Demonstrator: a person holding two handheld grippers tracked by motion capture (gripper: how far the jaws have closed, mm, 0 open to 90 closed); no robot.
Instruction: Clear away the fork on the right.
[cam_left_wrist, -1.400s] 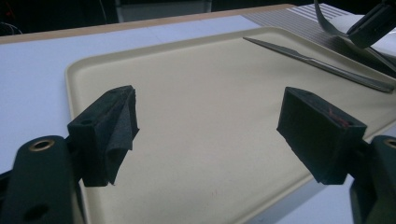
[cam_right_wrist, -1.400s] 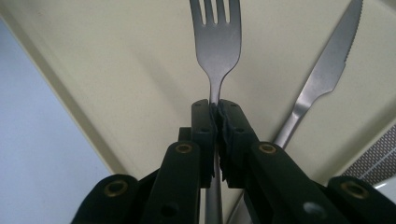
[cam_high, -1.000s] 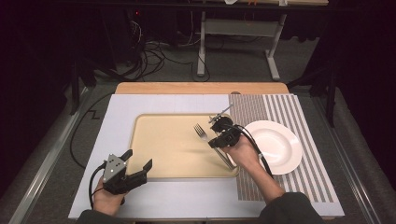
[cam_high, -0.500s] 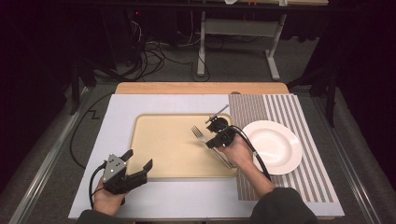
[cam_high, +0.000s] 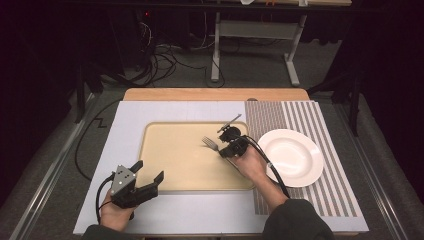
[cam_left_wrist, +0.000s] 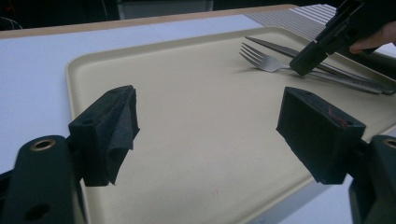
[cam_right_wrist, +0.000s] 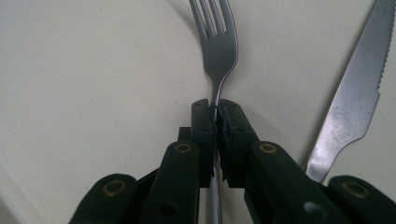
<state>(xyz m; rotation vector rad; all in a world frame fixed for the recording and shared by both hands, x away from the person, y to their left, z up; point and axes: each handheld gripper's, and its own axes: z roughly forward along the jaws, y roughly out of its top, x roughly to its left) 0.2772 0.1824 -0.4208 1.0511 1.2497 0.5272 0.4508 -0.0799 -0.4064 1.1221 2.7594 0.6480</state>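
Note:
A metal fork (cam_high: 210, 144) (cam_right_wrist: 217, 42) is pinched by its neck in my right gripper (cam_high: 227, 147) (cam_right_wrist: 217, 112), which is shut on it, tines pointing away from the hand. The fork (cam_left_wrist: 259, 58) hangs low over the right part of the beige tray (cam_high: 175, 160); I cannot tell whether it touches. A serrated knife (cam_right_wrist: 355, 98) (cam_left_wrist: 345, 77) lies on the tray just beside the fork. My left gripper (cam_high: 148, 171) (cam_left_wrist: 205, 126) rests open at the tray's front left corner, nothing between its pads. From there the right gripper (cam_left_wrist: 308, 60) shows at the far right.
A white plate (cam_high: 290, 157) sits on a striped placemat (cam_high: 320, 115) right of the tray. A pale mat (cam_high: 125, 120) covers the wooden table under the tray. Cables and a desk frame lie on the dark floor beyond.
My right gripper has sunk and shifted slightly left with the fork, closer to the tray. The left gripper has stayed put.

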